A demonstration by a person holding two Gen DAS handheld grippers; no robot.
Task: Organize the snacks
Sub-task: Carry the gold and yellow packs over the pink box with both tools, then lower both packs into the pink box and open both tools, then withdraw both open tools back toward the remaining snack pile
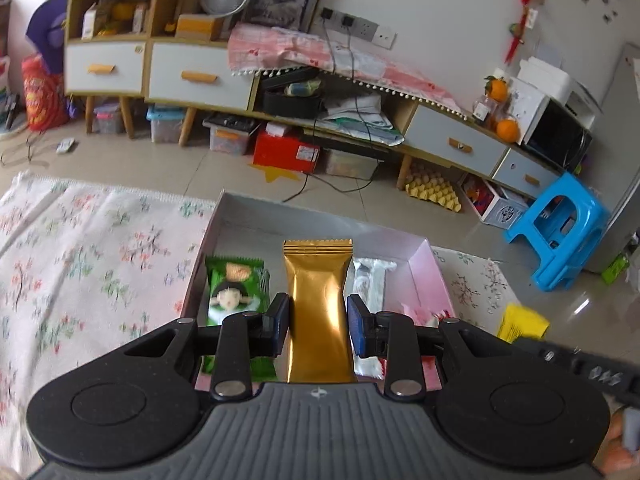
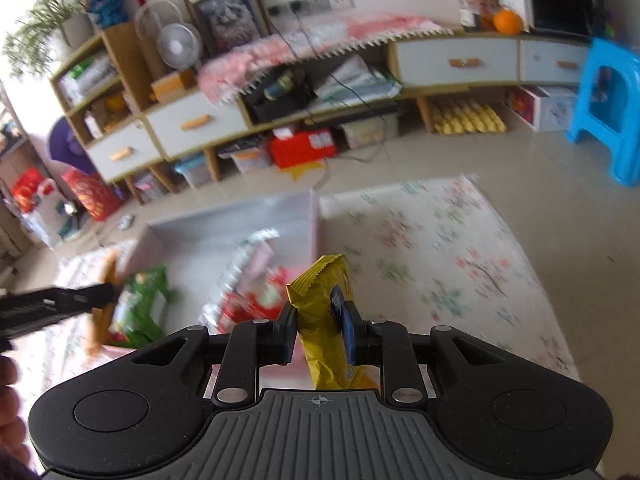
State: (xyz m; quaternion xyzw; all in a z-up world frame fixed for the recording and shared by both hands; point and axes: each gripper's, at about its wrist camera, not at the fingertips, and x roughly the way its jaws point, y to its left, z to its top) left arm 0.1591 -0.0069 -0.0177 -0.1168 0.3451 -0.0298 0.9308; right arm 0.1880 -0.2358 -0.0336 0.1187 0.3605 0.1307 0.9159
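Left gripper [image 1: 318, 322] is clamped on a glossy gold foil snack packet [image 1: 319, 312], pads pressing both long sides; the packet sticks forward, its crimped top edge over the open shallow cardboard box with pink-white inner walls [image 1: 424, 276]. Right gripper [image 2: 318, 330] is clamped on a crinkled yellow snack wrapper with blue print [image 2: 322, 320], jaws narrow, the wrapper tilted with its serrated end pointing up and forward, over the box's right side. The box sits on a white tablecloth with a pink and green floral print [image 1: 92, 248]. Inside the box, per the left wrist view: a green snack packet with a cartoon face [image 1: 234, 292] left of the gold one, a silver foil packet [image 1: 370, 280] to its right, and something pink and red [image 1: 420, 314] further right, too blurred to identify. In the right wrist view the box contents are smeared by blur; the green packet [image 2: 142, 304] and a red-and-white wrapper [image 2: 256, 300] are readable. The left gripper's arm crosses the lower left of that view, with the gold packet seen edge-on. Beyond the table: a tiled floor, a low wood-and-white sideboard with drawers [image 1: 192, 76], and a blue plastic stool [image 1: 560, 232].
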